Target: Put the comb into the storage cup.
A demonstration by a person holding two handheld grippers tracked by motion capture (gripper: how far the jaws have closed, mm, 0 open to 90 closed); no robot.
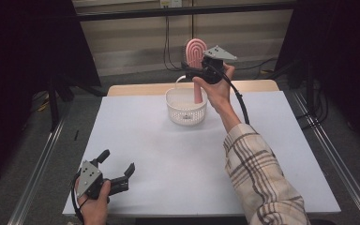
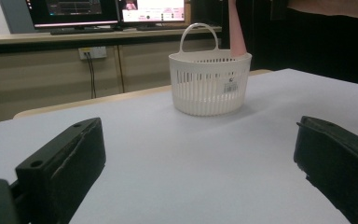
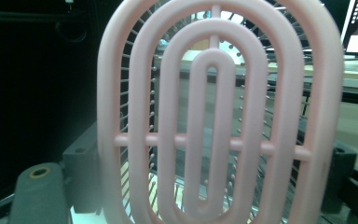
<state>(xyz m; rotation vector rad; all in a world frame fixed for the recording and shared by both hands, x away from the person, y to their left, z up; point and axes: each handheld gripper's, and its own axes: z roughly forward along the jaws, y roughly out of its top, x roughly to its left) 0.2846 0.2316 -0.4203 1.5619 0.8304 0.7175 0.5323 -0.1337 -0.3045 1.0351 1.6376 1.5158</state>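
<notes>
1. So my right tongs [image 1: 193, 71] are up above the white basket [image 1: 186, 111], pinching a pink hairbrush [image 1: 195, 56]; the brush stands upright with its oval head at the top and its handle running down into the basket.
2. In the right gripper view that brush head [image 3: 219, 112] sits right in front of the lens, between the two black jaws; it's an open oval of nested pink loops with crossbars, and you can see the bristles through the gaps.
3. In the high view, the jaws meet the brush just below its head, so the grip is on the neck; the handle's lower end dips inside the basket's rim, though I can't tell whether it touches the bottom.
4. The basket itself is a round slatted thing with a loop handle [image 2: 197, 33]; it sits toward the far end of the white surface [image 1: 168, 159], roughly centred; from my left gripper view the pink handle [image 2: 236, 32] pokes up out of the basket's right side.
5. My left tongs [image 1: 118, 164] are well away from the basket, down at the near left corner of the surface; the jaws are spread wide with nothing between them, pointing across toward the basket.
6. My right sleeve [image 1: 262, 178] is plaid and reaches up from the near right toward the basket; a black cable [image 1: 241, 105] trails down off the right tongs beside my wrist.
</notes>
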